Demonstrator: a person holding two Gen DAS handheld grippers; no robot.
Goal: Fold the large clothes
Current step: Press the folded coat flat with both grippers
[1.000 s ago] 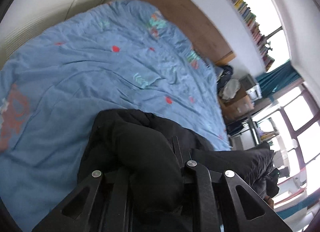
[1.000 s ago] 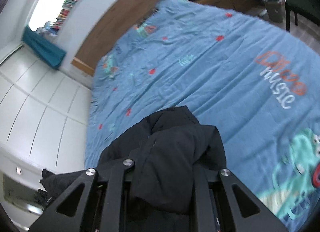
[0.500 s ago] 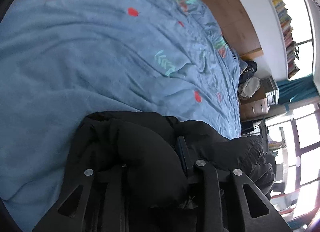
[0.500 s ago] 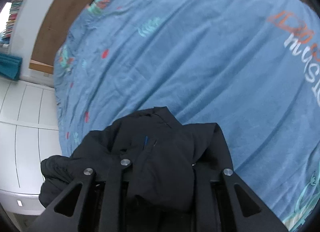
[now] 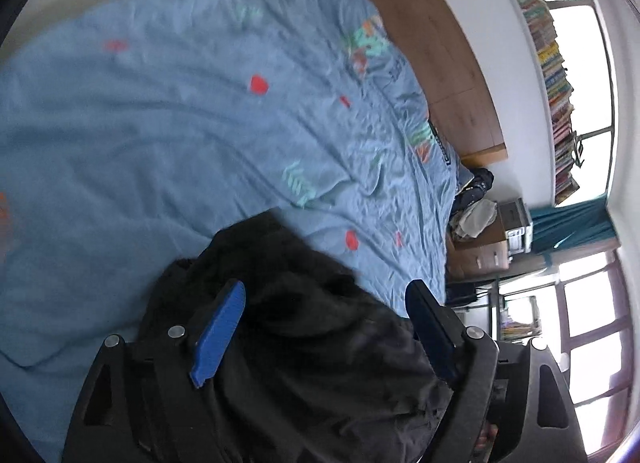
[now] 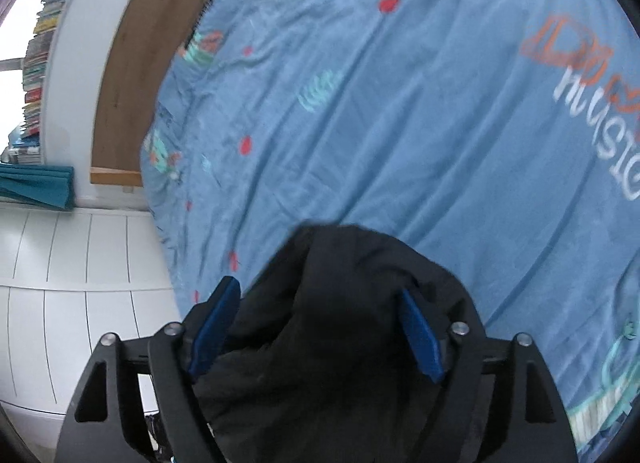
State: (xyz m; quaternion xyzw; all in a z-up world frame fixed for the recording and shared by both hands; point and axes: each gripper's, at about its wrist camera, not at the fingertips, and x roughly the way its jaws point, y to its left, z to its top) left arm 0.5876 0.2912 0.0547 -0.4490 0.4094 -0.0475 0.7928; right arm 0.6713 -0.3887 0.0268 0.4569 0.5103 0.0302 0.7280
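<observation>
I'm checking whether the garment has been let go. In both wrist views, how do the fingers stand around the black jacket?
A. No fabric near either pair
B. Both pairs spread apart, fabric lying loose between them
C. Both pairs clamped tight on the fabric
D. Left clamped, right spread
B: the blue fingers of the left gripper and those of the right gripper have just been opening and stand wide, with the black jacket bunched loose between them on the blue bedspread.

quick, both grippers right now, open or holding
left gripper: open, just released, black padded jacket loose between jaws
right gripper: open, same
</observation>
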